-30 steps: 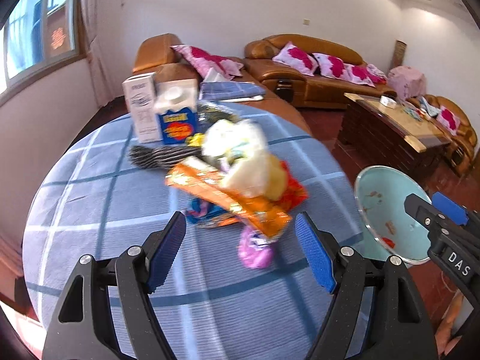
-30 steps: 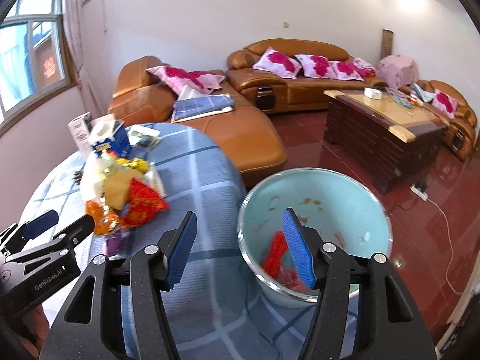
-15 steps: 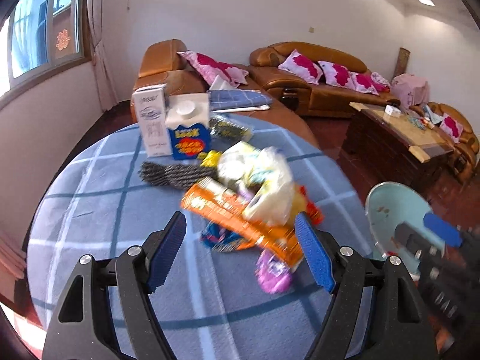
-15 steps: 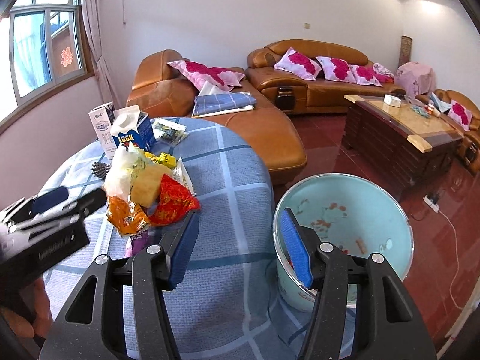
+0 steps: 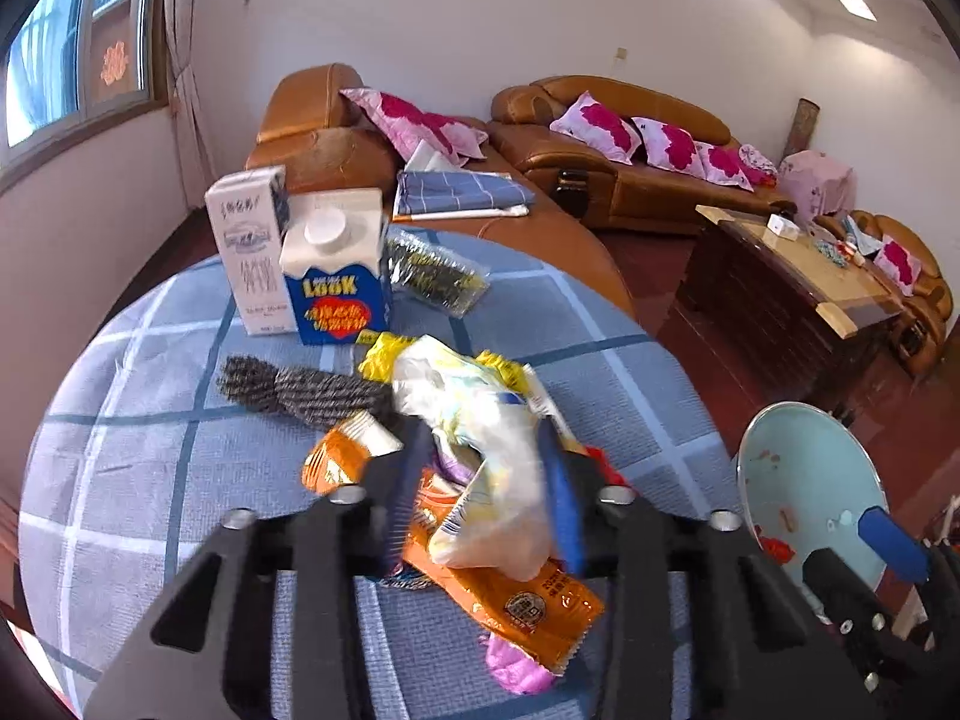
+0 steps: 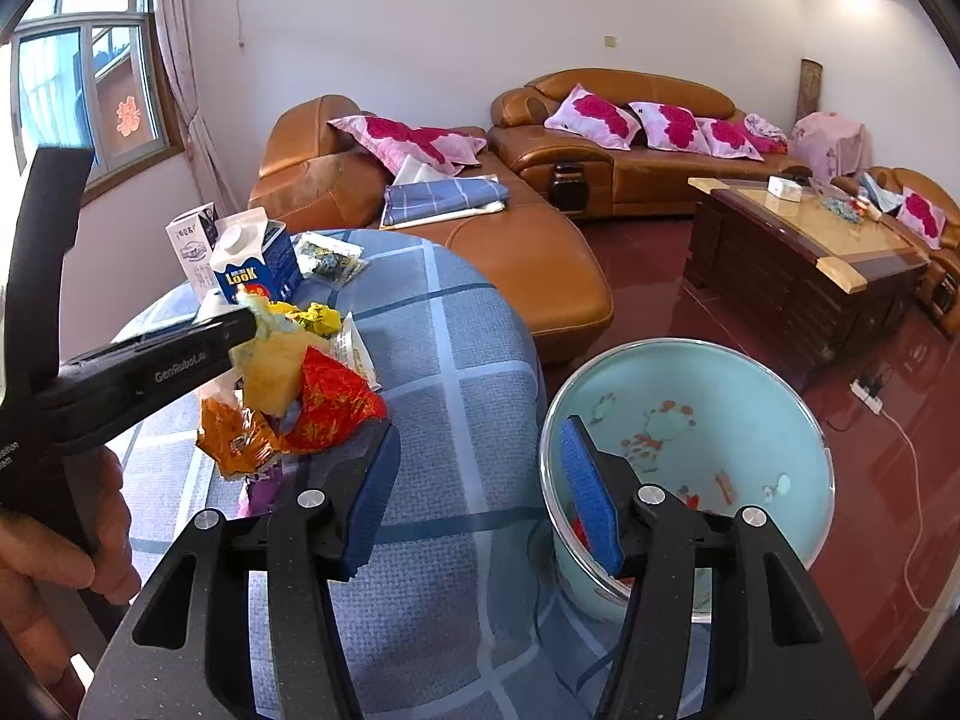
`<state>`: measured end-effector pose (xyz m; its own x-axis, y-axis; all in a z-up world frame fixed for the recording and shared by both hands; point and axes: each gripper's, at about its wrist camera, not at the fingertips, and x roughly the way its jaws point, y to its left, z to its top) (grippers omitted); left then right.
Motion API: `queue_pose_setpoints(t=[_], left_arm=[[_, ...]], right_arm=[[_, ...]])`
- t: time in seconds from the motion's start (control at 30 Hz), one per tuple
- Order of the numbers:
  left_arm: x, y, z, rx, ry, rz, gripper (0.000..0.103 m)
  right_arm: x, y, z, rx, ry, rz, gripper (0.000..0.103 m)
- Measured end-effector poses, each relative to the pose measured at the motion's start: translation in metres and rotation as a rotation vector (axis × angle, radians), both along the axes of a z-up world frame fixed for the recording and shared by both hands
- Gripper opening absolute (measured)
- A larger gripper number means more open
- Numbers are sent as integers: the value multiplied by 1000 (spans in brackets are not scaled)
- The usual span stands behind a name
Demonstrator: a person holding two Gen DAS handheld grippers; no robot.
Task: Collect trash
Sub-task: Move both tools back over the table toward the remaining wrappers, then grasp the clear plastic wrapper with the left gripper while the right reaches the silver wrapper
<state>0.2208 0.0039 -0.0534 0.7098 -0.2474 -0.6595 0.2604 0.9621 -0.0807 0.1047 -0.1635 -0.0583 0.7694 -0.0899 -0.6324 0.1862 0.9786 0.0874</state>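
While its jaws are closing, the left tool [image 5: 486, 492] squeezes a crumpled white wrapper [image 5: 480, 420] atop the tabletop [image 5: 138, 468] litter; the right tool [image 6: 480, 498] hangs open and empty beside the bucket [image 6: 750, 396].

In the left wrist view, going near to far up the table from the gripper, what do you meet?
left gripper, jaws closing around the white plastic bag → grey scrubber → blue carton → white carton → brown sofa
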Motion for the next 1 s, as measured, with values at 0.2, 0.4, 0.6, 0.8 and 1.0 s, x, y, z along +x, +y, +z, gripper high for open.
queue_pose_setpoints(t=[0.2, 0.4, 0.6, 0.8, 1.0], left_arm=[[-11, 28, 2, -29, -13, 14, 18], [-29, 58, 16, -49, -50, 38, 18], [-43, 95, 22, -58, -73, 108, 18], [-50, 125, 17, -53, -63, 163, 18], [-62, 156, 12, -43, -46, 217, 18]], right_arm=[[9, 10, 2, 7, -2, 27, 53], [21, 32, 9, 18, -20, 82, 52], [35, 51, 7, 63, -5, 148, 50], [39, 67, 1, 71, 22, 181, 50], [39, 94, -2, 68, 36, 275, 50]])
